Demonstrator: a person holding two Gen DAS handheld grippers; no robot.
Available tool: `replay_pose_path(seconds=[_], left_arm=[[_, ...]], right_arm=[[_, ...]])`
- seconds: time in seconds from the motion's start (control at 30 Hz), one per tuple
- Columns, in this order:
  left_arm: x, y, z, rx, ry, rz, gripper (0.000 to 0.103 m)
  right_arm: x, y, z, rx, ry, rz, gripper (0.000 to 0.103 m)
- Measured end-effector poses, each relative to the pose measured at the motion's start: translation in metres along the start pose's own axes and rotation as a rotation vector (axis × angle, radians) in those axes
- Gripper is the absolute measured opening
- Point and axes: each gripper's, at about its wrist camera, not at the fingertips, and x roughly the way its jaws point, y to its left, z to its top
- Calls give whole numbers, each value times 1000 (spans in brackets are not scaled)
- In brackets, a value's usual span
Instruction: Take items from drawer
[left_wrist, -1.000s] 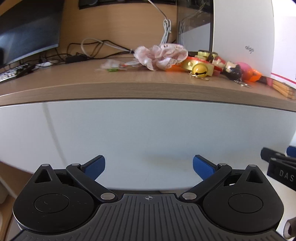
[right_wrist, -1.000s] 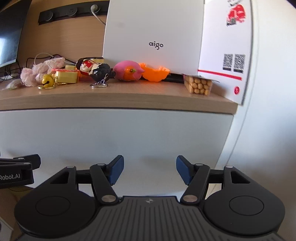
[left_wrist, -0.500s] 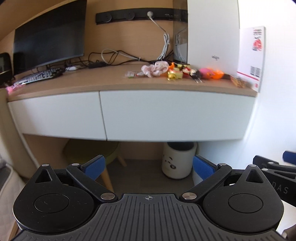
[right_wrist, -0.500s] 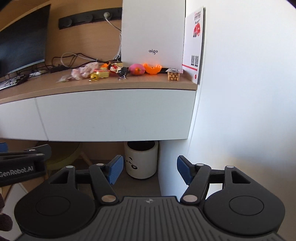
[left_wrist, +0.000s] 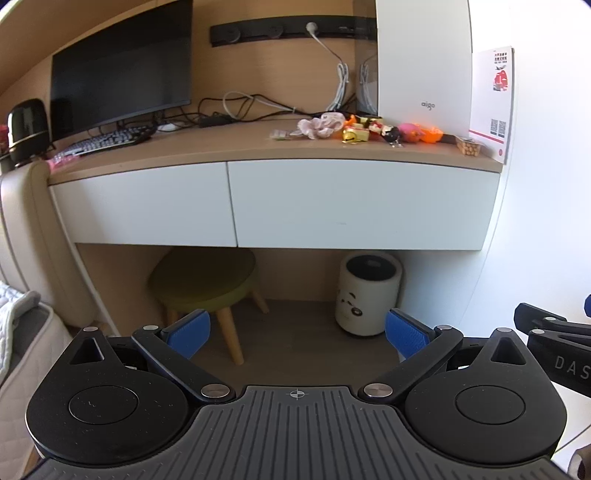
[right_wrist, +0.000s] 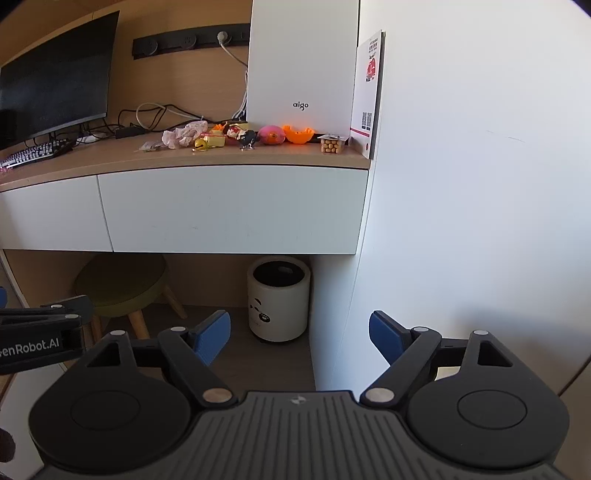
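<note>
Both claws hang empty with jaws spread wide, the left gripper (left_wrist: 297, 334) and the right gripper (right_wrist: 300, 336) well back from the desk, whose right-hand white drawer (left_wrist: 362, 203) sits shut ahead of and above them, while a row of small things, a pink scrunchie (left_wrist: 320, 124), a gold bell (left_wrist: 348, 136), an orange toy (right_wrist: 298, 134) and a box of beads (right_wrist: 331, 143), lies on the desktop (left_wrist: 207, 146) above it. If the job counts as finished, the risk is small. If more remains inside, the flat handleless front gives the pads little to catch, so a pull from this far may slip off or bump the panda bin (right_wrist: 279, 299) just ahead of the right claw.
</note>
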Motion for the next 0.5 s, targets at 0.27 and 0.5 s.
replay_pose_path(seconds=[0.27,0.5], left_arm=[[-8,-1,-3,18,-12,0,103],[-7,1,-5,12,-7,-3,103]], right_arm=[[-6,6,-2,-10,-3,28,84],[-5,6,-2,-18,-7,21,84]])
